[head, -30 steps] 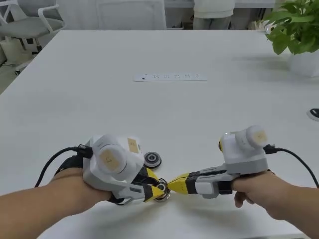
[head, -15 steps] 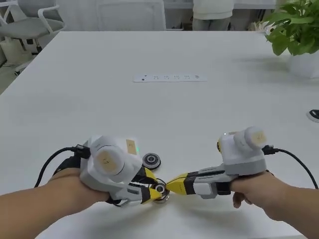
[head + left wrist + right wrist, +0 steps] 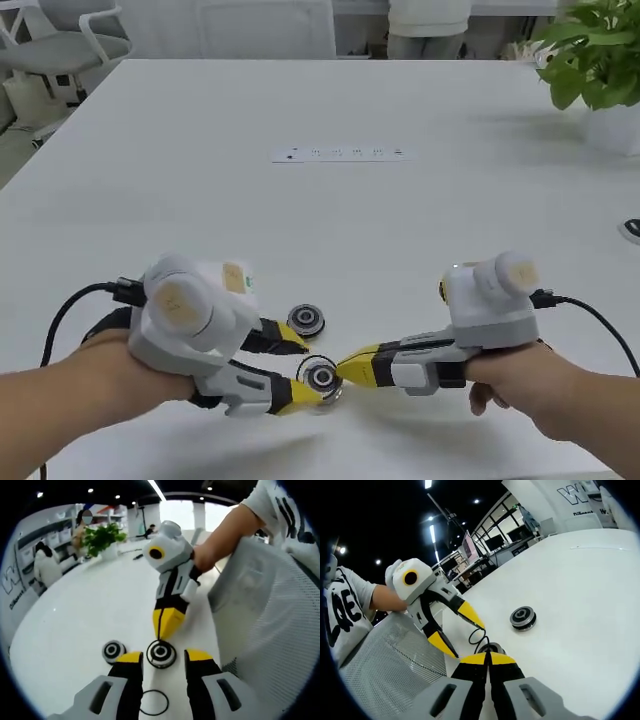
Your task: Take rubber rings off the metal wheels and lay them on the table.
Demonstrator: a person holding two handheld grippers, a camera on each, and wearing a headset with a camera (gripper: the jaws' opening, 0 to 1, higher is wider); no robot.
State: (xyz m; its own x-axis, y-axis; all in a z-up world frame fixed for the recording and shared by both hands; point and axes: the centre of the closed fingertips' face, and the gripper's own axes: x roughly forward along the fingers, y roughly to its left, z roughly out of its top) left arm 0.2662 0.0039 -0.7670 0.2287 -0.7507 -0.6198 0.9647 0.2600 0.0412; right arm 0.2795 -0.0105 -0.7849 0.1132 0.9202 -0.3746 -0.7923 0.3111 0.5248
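Note:
A metal wheel (image 3: 320,377) lies on the white table (image 3: 330,230) near its front edge, just ahead of my left gripper's (image 3: 301,368) open jaws. In the left gripper view this wheel (image 3: 161,653) has a thin black rubber ring (image 3: 153,702) lying loose on the table behind it, between the two yellow fingers. My right gripper (image 3: 342,370) is shut, its tip touching the wheel's rim. A second wheel (image 3: 305,320) with its black ring on rests just behind. In the right gripper view the ring (image 3: 477,636) loops beside the left gripper (image 3: 466,640).
A white power strip (image 3: 340,154) lies mid-table. A potted plant (image 3: 595,60) stands at the far right corner. A person stands beyond the far edge, and office chairs are at the far left. A mesh chair back (image 3: 270,630) is close by.
My left gripper has opened and drawn back to the left, away from the wheel. The right gripper has stayed put.

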